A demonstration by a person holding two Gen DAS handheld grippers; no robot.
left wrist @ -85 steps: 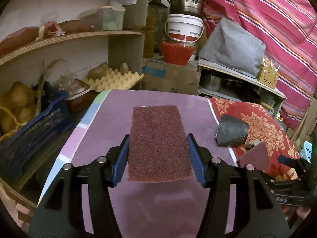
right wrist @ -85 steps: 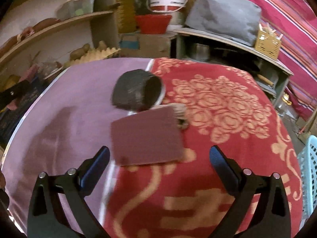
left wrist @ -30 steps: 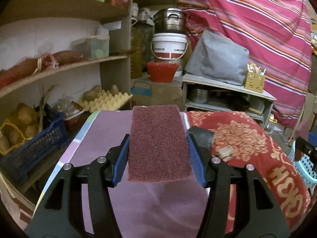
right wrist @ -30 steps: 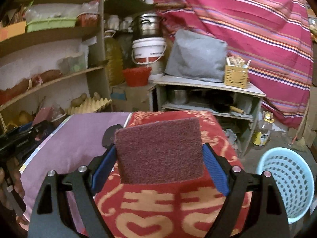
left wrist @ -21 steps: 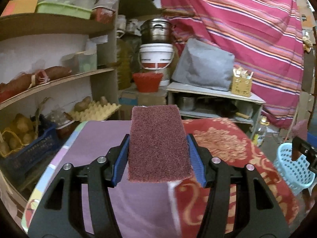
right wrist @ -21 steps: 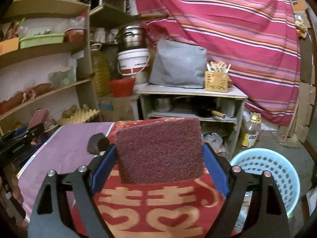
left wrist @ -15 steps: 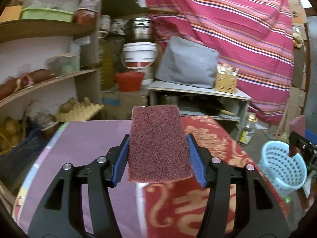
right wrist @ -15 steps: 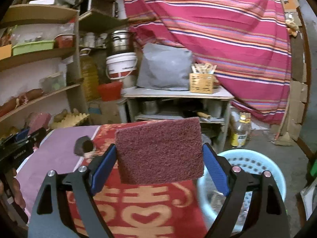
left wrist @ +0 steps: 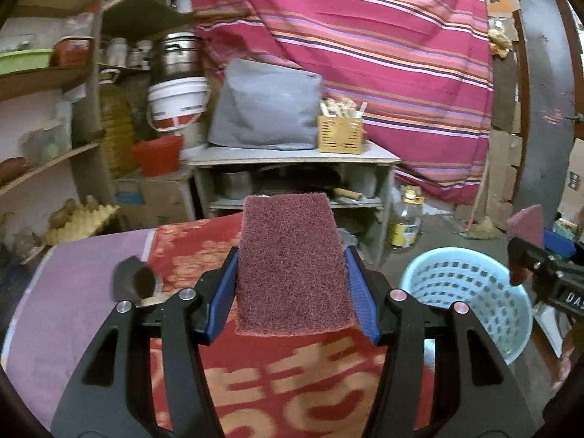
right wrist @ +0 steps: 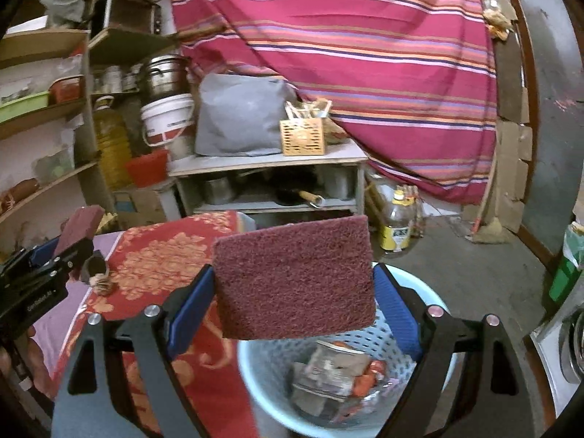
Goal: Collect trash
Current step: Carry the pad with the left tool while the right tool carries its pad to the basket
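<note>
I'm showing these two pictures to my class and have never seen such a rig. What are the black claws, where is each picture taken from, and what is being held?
No robot here: a person carries a hand-held gripper in each hand, each with a camera looking along its two fingers. One picture is from the left gripper, the other from the right gripper.

Each is shut on a maroon scouring pad: the left pad, the right pad.

Below lies a bed or table under a red patterned cloth, with a dark cup on its side. The right gripper is above a pale blue basket already holding wrappers.
</note>
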